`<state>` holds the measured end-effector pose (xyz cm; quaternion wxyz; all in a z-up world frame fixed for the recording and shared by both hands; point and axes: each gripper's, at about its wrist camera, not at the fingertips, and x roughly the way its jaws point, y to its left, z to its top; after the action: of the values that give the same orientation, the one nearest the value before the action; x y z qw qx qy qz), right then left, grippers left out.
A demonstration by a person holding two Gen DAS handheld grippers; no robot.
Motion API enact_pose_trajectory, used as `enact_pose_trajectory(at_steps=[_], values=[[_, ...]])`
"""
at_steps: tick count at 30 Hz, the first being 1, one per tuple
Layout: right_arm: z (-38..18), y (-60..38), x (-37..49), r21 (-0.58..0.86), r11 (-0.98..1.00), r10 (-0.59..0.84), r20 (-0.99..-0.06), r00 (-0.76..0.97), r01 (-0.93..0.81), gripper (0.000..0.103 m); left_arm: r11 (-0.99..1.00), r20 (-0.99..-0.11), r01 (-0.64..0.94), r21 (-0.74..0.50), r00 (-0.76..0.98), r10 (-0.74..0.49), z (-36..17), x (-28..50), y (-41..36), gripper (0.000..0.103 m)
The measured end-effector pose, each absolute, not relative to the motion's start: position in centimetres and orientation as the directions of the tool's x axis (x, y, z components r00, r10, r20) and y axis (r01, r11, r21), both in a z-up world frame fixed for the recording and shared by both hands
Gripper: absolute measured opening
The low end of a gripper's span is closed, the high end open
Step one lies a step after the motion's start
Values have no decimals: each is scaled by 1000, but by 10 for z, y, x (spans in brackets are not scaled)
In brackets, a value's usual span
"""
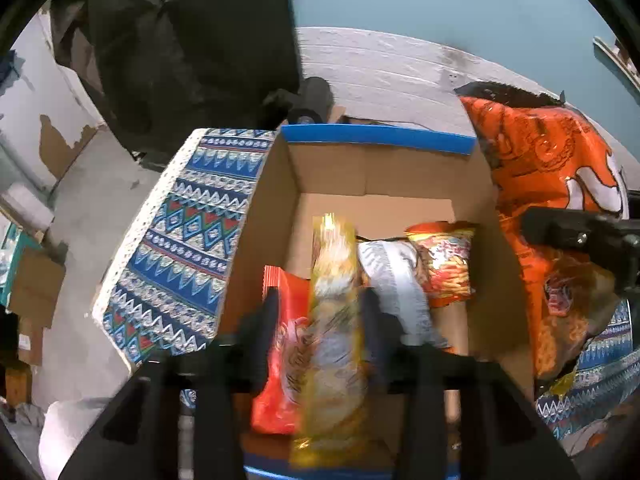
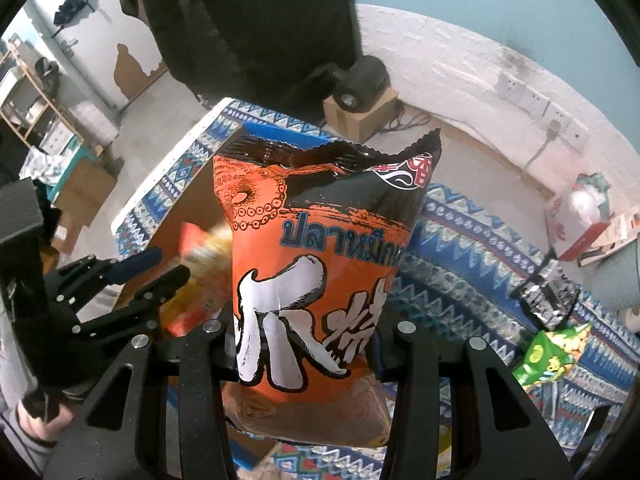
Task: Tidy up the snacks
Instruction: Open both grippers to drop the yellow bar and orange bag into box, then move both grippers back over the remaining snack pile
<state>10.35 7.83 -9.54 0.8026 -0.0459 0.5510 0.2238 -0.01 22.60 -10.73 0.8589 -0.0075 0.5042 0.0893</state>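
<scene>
My left gripper (image 1: 320, 312) is shut on a yellow snack packet (image 1: 336, 320) and holds it over the open cardboard box (image 1: 332, 168) with blue-taped rims. Inside the box lie a red packet (image 1: 280, 360), a silver packet (image 1: 396, 284) and a red-orange noodle snack packet (image 1: 448, 264). My right gripper (image 2: 304, 344) is shut on a large orange squid snack bag (image 2: 320, 260), held upright just right of the box; the bag also shows in the left wrist view (image 1: 552, 184). The left gripper shows in the right wrist view (image 2: 156, 272) with the blurred yellow packet (image 2: 208, 264).
The box stands on a table with a blue patterned cloth (image 2: 460, 264). On the cloth to the right lie a green snack packet (image 2: 552, 356) and a silver-black packet (image 2: 548, 296). A cardboard box with a black device (image 2: 360, 92) stands on the floor behind.
</scene>
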Motion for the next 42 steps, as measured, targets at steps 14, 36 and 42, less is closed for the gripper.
enact_pose_trajectory(at_steps=[14, 36, 42], values=[[-109, 120, 105, 170, 873, 312, -915, 257, -457, 43, 973, -855, -201, 117, 478, 202, -90, -14, 242, 68], [-82, 88, 94, 73, 901, 248, -895, 370, -429, 75, 989, -856, -122, 88, 498, 138, -83, -5, 203, 75], [-73, 50, 83, 31, 910, 212, -890, 403, -413, 75, 993, -848, -54, 104, 518, 117, -78, -1, 168, 76]])
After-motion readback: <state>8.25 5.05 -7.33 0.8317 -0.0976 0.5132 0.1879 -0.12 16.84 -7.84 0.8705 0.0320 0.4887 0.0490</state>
